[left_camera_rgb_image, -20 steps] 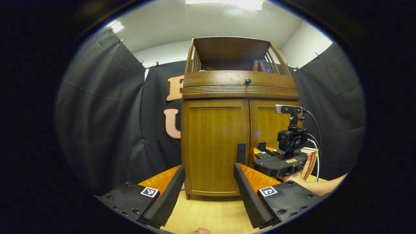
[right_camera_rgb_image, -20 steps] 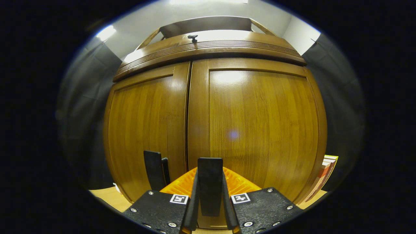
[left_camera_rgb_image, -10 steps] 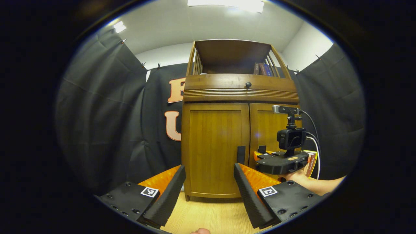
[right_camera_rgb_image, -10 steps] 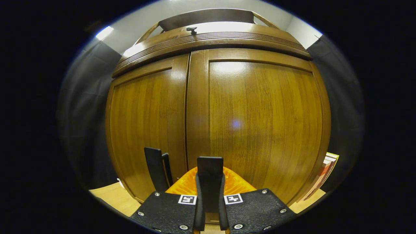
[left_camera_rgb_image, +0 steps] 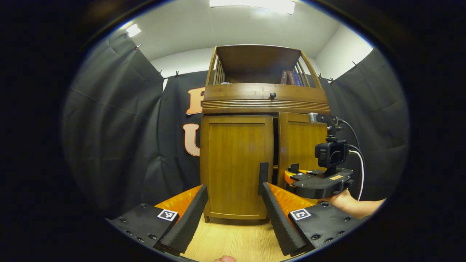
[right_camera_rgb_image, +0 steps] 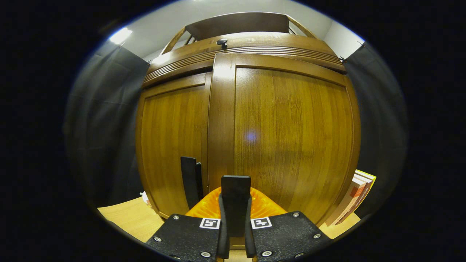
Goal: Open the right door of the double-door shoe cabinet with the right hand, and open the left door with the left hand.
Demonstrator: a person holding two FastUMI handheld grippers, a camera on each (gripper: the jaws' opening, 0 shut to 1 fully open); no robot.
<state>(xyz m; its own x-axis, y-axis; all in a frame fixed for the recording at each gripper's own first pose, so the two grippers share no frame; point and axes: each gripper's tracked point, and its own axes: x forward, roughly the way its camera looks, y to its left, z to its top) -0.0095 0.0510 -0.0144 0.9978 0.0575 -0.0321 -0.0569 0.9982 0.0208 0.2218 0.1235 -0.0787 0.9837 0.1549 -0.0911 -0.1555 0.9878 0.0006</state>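
Shoe cabinet (left_camera_rgb_image: pixel 236 163) stands on the wooden floor (left_camera_rgb_image: pixel 233 240), its right door (right_camera_rgb_image: pixel 291 138) pulled slightly ajar. Right gripper (right_camera_rgb_image: pixel 235 218) is clamped on the right door's handle (right_camera_rgb_image: pixel 235 189). Left gripper (left_camera_rgb_image: pixel 233 203) is spread wide before the left door (left_camera_rgb_image: pixel 236 167), near its handle (left_camera_rgb_image: pixel 263 174).

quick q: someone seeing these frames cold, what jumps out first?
The tall wooden shoe cabinet standing mid-frame against the black cloth. Next, its right door swung slightly ajar, with a dark gap beside the shut left door in the left gripper view. The right gripper is clamped on that door's black handle, while the left gripper hangs open, short of the left door's handle.
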